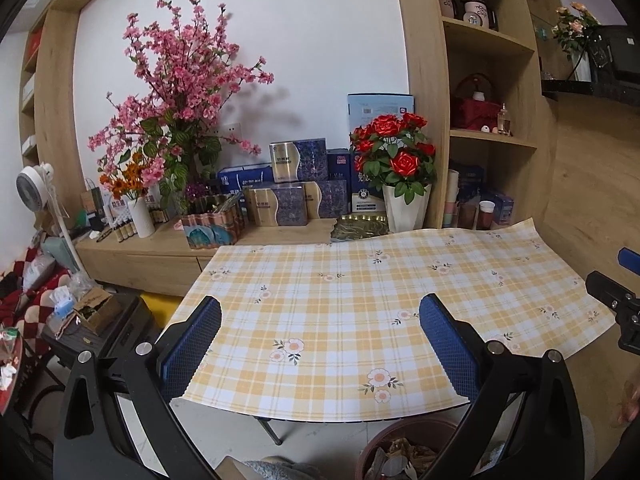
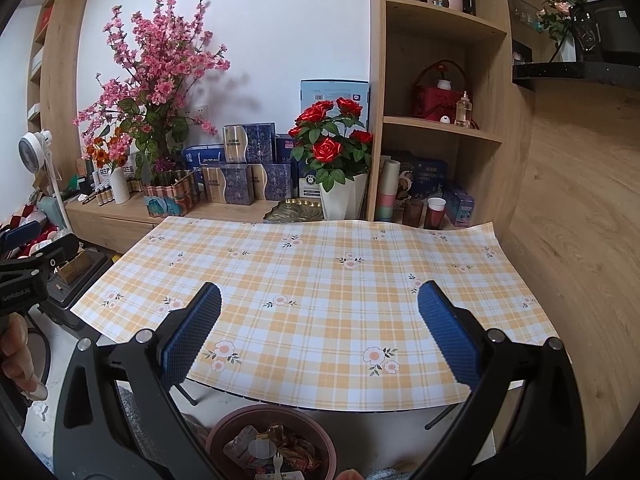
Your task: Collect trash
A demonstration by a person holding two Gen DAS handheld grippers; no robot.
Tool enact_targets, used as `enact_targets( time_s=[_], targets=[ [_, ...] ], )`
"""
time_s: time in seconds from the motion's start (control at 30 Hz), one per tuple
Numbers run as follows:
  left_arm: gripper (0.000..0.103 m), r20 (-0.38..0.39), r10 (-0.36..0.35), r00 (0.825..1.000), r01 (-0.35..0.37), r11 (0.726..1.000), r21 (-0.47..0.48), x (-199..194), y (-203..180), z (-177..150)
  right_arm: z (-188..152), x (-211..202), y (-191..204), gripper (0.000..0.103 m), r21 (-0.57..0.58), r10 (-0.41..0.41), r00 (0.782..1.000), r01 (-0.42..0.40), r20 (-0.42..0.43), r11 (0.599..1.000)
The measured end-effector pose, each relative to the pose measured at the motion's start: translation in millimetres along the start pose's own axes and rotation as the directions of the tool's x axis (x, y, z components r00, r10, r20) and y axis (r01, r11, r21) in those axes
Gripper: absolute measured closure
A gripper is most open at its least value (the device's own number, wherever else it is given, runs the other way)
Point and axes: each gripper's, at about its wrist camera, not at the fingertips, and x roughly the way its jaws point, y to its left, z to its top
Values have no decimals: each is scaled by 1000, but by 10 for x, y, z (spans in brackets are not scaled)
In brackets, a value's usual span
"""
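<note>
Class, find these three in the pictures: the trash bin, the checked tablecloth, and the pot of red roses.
trash bin (image 2: 224, 426), right wrist view, on its brown rim.
checked tablecloth (image 2: 320, 280), right wrist view, on a bare middle patch.
pot of red roses (image 1: 406, 210), left wrist view, on the white pot.

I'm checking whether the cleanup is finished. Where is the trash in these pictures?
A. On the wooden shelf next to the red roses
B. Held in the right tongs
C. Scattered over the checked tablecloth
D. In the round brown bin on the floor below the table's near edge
D: wrappers and a small plastic fork lie inside the brown bin under the table's near edge, the checked tablecloth shows no trash, and both tongs are open, holding nothing.
</note>
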Motion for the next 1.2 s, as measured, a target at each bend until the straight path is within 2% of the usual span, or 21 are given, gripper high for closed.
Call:
enact_targets(
  time_s=[0.87, 1.0, 1.13, 1.2],
  targets=[
    [6, 20, 2, 1000, -2, 1000, -8, -123, 6, 60, 25, -12, 30, 6, -2, 1, 1000, -1, 3, 1000],
    [6, 17, -16, 1000, 16, 1000, -3, -133, -15, 66, 28, -16, 33, 6, -3, 3, 1000, -3, 5, 1000],
    [6, 74, 18, 997, -17, 1000, -8, -220, -26, 40, 59, -51, 57, 6, -4, 7, 1000, -7, 10, 1000],
    [6, 65, -3, 998, 4, 1000, -17, -224, -27, 49, 64, -52, 59, 6, -4, 5, 1000, -5, 10, 1000]
  ],
)
